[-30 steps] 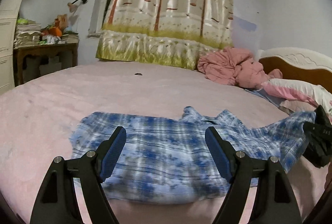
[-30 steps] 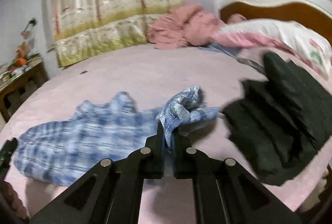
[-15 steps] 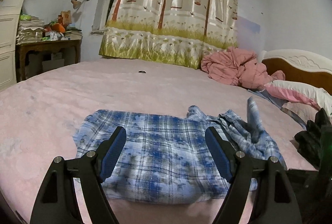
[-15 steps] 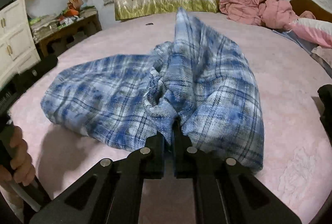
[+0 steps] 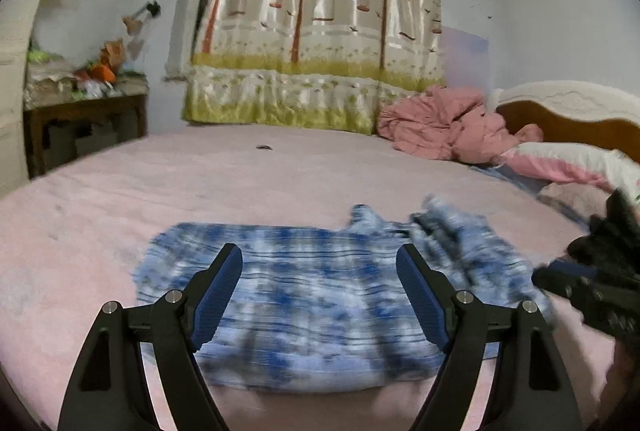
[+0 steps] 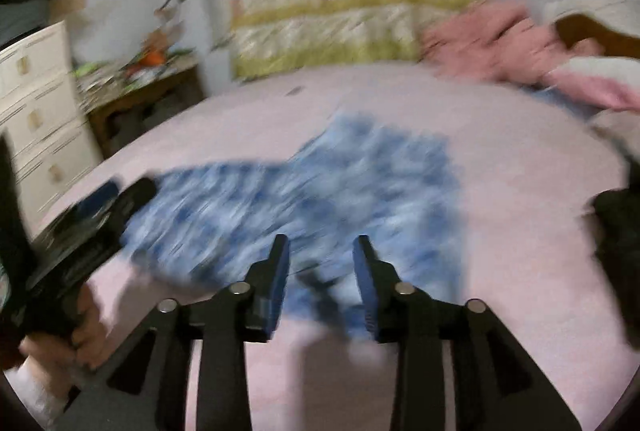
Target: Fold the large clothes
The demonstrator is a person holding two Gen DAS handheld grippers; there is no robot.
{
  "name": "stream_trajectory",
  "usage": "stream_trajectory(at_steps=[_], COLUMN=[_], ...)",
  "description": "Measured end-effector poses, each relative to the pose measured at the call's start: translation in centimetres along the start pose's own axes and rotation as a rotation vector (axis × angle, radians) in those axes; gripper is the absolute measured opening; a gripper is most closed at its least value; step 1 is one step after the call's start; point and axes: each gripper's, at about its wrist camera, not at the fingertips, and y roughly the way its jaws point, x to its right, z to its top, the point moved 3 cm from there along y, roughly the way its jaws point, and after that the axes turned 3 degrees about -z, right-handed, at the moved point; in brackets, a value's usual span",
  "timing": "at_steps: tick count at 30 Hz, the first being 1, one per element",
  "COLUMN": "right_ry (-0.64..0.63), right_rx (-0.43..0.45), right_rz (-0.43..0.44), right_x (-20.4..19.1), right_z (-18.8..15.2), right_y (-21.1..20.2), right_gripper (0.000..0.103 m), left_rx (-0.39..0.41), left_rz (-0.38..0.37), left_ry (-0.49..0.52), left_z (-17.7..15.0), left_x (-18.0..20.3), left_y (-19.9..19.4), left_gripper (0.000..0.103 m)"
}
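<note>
A blue and white plaid shirt point(image 5: 320, 295) lies partly folded on the pink bed point(image 5: 280, 183). My left gripper point(image 5: 319, 273) hovers open just above its near part, nothing between the blue pads. In the right wrist view the shirt point(image 6: 320, 191) is blurred by motion. My right gripper point(image 6: 320, 263) sits at the shirt's near edge with its jaws opening; cloth lies under the gap, and the pads do not press on it. The left gripper point(image 6: 100, 203) shows at the left, held by a hand point(image 6: 80, 335). The right gripper's body point(image 5: 588, 291) enters the left wrist view from the right.
A pink quilt point(image 5: 444, 127) and pillows point(image 5: 572, 159) lie by the headboard point(image 5: 580, 111). Dark clothes point(image 6: 616, 243) sit at the right. A cluttered wooden table point(image 5: 84, 111) and white drawers point(image 6: 36, 111) stand at the left. A tree-print curtain point(image 5: 316, 31) hangs behind.
My right gripper carried the shirt's sleeve side over onto the shirt body, then opened and let the cloth drop. The left gripper stayed open over the shirt.
</note>
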Motion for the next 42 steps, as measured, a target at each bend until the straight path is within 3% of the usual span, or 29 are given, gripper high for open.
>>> stream_trajectory(at_steps=[3, 5, 8, 12, 13, 14, 15, 18, 22, 26, 29, 30, 32, 34, 38, 42], right_ry=[0.049, 0.073, 0.082, 0.118, 0.129, 0.134, 0.131, 0.096, 0.102, 0.119, 0.088, 0.057, 0.001, 0.003, 0.016, 0.022], right_rx=[-0.054, -0.116, -0.196, -0.23, -0.234, -0.239, -0.242, -0.241, -0.23, -0.247, -0.262, -0.272, -0.272, -0.275, -0.262, -0.214], right_rz=[-0.09, -0.101, -0.052, 0.038, 0.054, 0.063, 0.065, 0.052, 0.032, 0.058, 0.063, 0.044, -0.028, -0.045, -0.034, 0.003], right_x=[3.1, 4.9, 6.2, 6.8, 7.0, 7.2, 7.2, 6.6, 6.3, 5.9, 4.9, 4.4, 3.9, 3.8, 4.2, 4.0], right_z=[0.5, -0.1, -1.5, -1.7, -1.6, -1.6, -1.6, -1.7, -1.4, -1.7, -2.5, -2.8, -3.3, -3.3, -2.9, -2.5], right_y=[0.8, 1.7, 2.7, 2.9, 2.9, 2.9, 2.9, 3.1, 2.8, 2.9, 3.2, 3.5, 4.2, 4.4, 3.5, 2.7], right_gripper=[0.043, 0.043, 0.035, 0.031, 0.031, 0.031, 0.031, 0.031, 0.031, 0.031, 0.033, 0.039, 0.047, 0.047, 0.047, 0.047], left_rx=[-0.05, -0.145, -0.328, -0.497, -0.509, -0.501, -0.475, -0.314, -0.294, -0.332, -0.341, -0.342, -0.351, -0.343, -0.313, -0.362], left_rz=[-0.117, -0.247, -0.434, -0.479, -0.48, -0.467, -0.468, -0.523, -0.443, -0.309, -0.295, -0.273, -0.248, -0.21, -0.138, -0.103], left_ry=[-0.065, -0.112, -0.186, -0.283, -0.296, -0.296, -0.29, -0.265, -0.207, -0.184, -0.198, -0.187, -0.201, -0.189, -0.124, -0.092], left_z=[1.1, 1.6, 1.4, -0.2, -0.7, -1.0, -1.0, 0.0, 0.0, -1.7, -2.9, -3.6, -3.7, -3.6, -3.7, -4.7], left_x=[1.0, 2.6, 5.0, 6.5, 6.7, 6.8, 6.9, 7.2, 8.2, 7.3, 6.3, 5.5, 4.9, 4.5, 4.4, 4.3], left_y=[0.7, 2.5, 6.4, 10.8, 11.3, 11.3, 10.8, 7.2, 5.1, 7.0, 8.9, 8.8, 8.9, 8.4, 7.0, 6.8], left_gripper=[0.085, 0.085, 0.085, 0.084, 0.08, 0.051, 0.016, 0.014, 0.014, 0.015, 0.024, 0.03, 0.031, 0.031, 0.043, 0.043])
